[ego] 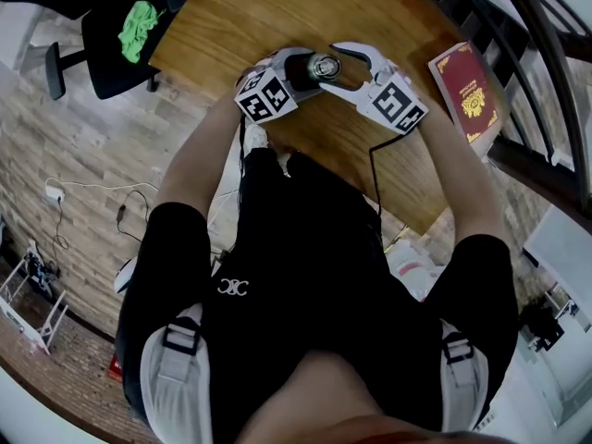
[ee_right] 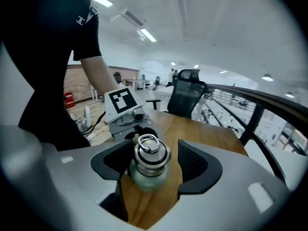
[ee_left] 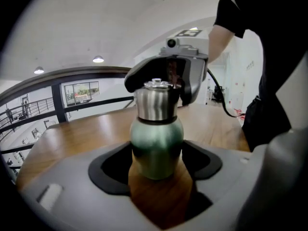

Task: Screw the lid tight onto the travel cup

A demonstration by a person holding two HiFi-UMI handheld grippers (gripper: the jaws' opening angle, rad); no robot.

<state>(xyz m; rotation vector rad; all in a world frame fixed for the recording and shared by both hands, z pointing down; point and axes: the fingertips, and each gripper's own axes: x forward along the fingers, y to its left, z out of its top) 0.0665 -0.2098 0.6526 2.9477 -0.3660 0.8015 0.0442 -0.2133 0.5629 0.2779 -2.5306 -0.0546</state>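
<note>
Cup in left claw (upright)

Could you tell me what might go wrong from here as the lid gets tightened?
1. The right gripper straddles the lid with a gap showing on one side, so a twist may slip.
2. The left gripper clamps the travel cup by its smooth rounded body, so it could spin or tip on the table.
</note>
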